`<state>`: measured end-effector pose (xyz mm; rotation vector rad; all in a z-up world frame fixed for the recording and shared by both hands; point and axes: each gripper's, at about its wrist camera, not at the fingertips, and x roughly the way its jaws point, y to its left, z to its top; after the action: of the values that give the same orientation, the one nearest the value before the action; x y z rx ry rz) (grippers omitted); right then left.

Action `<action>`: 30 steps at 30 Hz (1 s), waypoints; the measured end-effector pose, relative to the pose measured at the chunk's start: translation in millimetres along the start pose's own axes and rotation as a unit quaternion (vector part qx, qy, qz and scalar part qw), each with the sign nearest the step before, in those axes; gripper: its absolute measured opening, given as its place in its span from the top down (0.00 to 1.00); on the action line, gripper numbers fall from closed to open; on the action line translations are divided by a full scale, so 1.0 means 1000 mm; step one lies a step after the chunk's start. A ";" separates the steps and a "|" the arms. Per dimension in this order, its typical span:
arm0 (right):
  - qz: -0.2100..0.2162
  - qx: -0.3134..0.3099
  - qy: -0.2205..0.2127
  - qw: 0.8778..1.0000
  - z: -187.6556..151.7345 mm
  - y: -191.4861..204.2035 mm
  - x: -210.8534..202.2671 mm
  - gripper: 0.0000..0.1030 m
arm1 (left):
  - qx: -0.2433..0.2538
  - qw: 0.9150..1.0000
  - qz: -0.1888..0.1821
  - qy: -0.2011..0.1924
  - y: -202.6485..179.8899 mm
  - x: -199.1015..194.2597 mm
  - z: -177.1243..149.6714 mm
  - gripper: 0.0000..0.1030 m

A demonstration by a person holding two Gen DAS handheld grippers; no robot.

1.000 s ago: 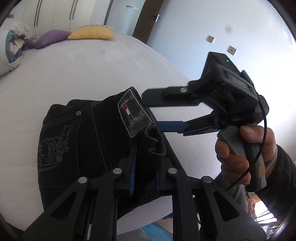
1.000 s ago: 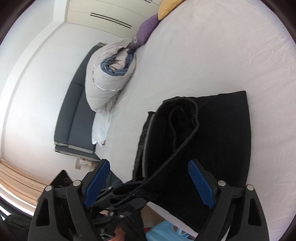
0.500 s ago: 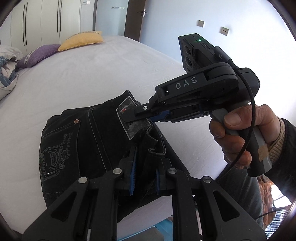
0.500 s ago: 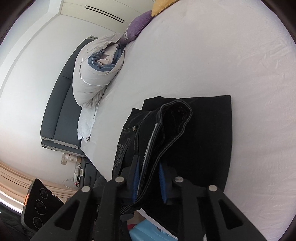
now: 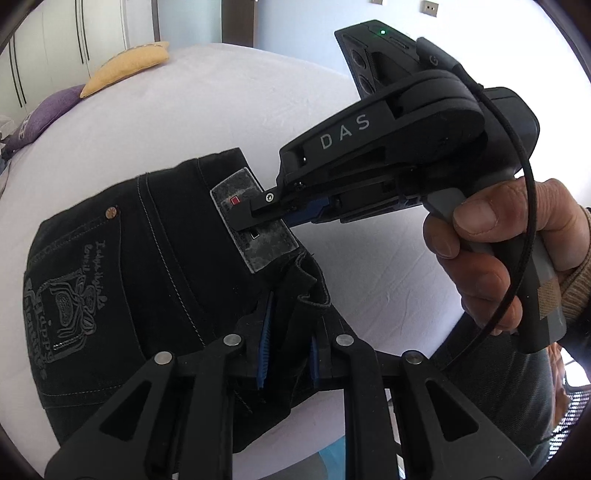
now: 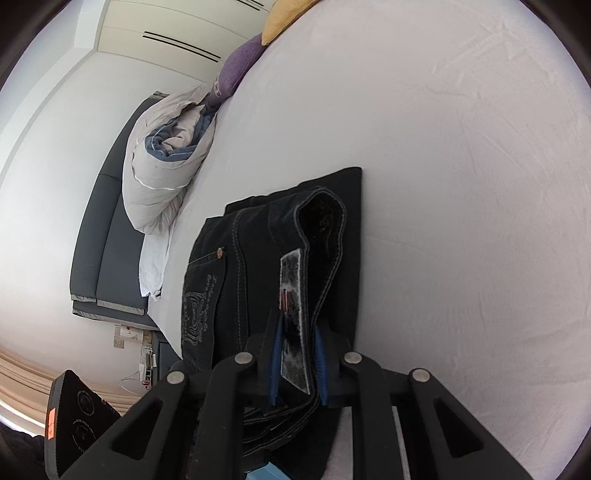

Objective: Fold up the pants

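Black jeans (image 5: 122, 280) lie folded at the near edge of the white bed (image 5: 258, 103), back pocket with grey embroidery up. My left gripper (image 5: 288, 350) is shut on the waistband edge near me. My right gripper (image 5: 258, 218), seen from the left wrist view, is shut on the waistband at the grey label patch (image 5: 255, 221). In the right wrist view the jeans (image 6: 236, 280) stretch away from me, and my right gripper (image 6: 297, 362) pinches the label patch (image 6: 293, 317) and waistband between its blue pads.
A yellow pillow (image 5: 125, 66) and a purple pillow (image 5: 44, 114) lie at the far end of the bed. A rolled grey duvet (image 6: 166, 162) sits at the bed's side by a dark headboard (image 6: 103, 236). White wardrobes (image 5: 74, 33) stand behind.
My right gripper, open a second ago, has come over the waistband and closed on it at the label patch. The left gripper has kept its hold.
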<state>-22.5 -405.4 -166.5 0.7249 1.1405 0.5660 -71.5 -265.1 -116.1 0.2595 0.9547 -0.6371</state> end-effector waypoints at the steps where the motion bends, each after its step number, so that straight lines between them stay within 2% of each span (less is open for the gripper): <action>1: -0.003 0.006 -0.001 1.000 -0.001 -0.006 0.002 0.82 | -0.001 1.000 -0.001 0.000 0.000 0.004 -0.003 0.84; 4: 0.010 0.011 -0.007 1.000 -0.006 -0.011 0.000 0.77 | -0.010 1.000 -0.028 -0.005 0.004 0.000 -0.009 0.69; 5: 0.012 0.011 -0.009 1.000 -0.007 -0.011 -0.001 0.72 | -0.012 0.999 -0.045 0.000 0.007 -0.002 -0.011 0.48; 6: 0.010 0.011 -0.011 1.000 -0.008 -0.010 -0.004 0.70 | -0.018 0.998 -0.067 0.006 0.009 -0.008 -0.014 0.33; 7: 0.003 0.009 -0.013 1.000 -0.010 -0.009 -0.008 0.67 | -0.027 0.997 -0.078 0.005 0.014 -0.016 -0.018 0.32; 9: -0.022 0.013 -0.021 0.999 -0.012 -0.008 -0.021 0.53 | -0.040 0.996 -0.082 -0.004 0.026 -0.037 -0.028 0.32; 10: -0.022 0.018 -0.029 0.999 -0.013 -0.007 -0.030 0.53 | -0.046 0.996 -0.080 -0.009 0.035 -0.048 -0.033 0.32; 14: 0.087 -0.003 -0.052 0.995 -0.016 0.017 -0.050 0.53 | -0.111 0.989 -0.083 -0.051 0.090 -0.084 -0.050 0.32; 16: 0.143 -0.028 -0.039 0.989 -0.022 0.034 -0.045 0.53 | -0.147 0.984 -0.078 -0.062 0.119 -0.087 -0.053 0.32; 17: 0.154 -0.039 -0.028 0.987 -0.026 0.041 -0.038 0.52 | -0.164 0.981 -0.078 -0.064 0.131 -0.086 -0.053 0.32; 19: 0.142 -0.047 0.008 0.989 -0.036 0.044 -0.017 0.50 | -0.199 0.973 -0.092 -0.068 0.149 -0.078 -0.059 0.32; 21: 0.099 -0.035 0.048 0.993 -0.048 0.031 0.006 0.44 | -0.217 0.971 -0.091 -0.052 0.163 -0.059 -0.062 0.32; 22: 0.086 -0.031 0.056 0.994 -0.056 0.021 0.013 0.50 | -0.223 0.969 -0.096 -0.041 0.166 -0.048 -0.067 0.32; 23: 0.094 -0.032 0.045 0.994 -0.062 0.013 0.012 0.59 | -0.225 0.969 -0.100 -0.035 0.168 -0.040 -0.072 0.32; 25: 0.117 -0.005 0.024 0.993 -0.068 -0.002 0.002 0.64 | -0.209 0.972 -0.099 -0.047 0.170 -0.035 -0.079 0.32; 28: 0.103 0.006 0.012 0.995 -0.072 -0.008 -0.016 0.63 | -0.206 0.971 -0.109 -0.044 0.173 -0.038 -0.080 0.32; 30: 0.092 0.006 0.004 0.996 -0.071 -0.004 -0.031 0.55 | -0.210 0.968 -0.115 -0.068 0.175 -0.061 -0.077 0.32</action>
<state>-99.3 -414.5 -167.5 0.8440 1.0912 0.7177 -42.2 -67.0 -121.0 -0.2731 0.9695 -0.6382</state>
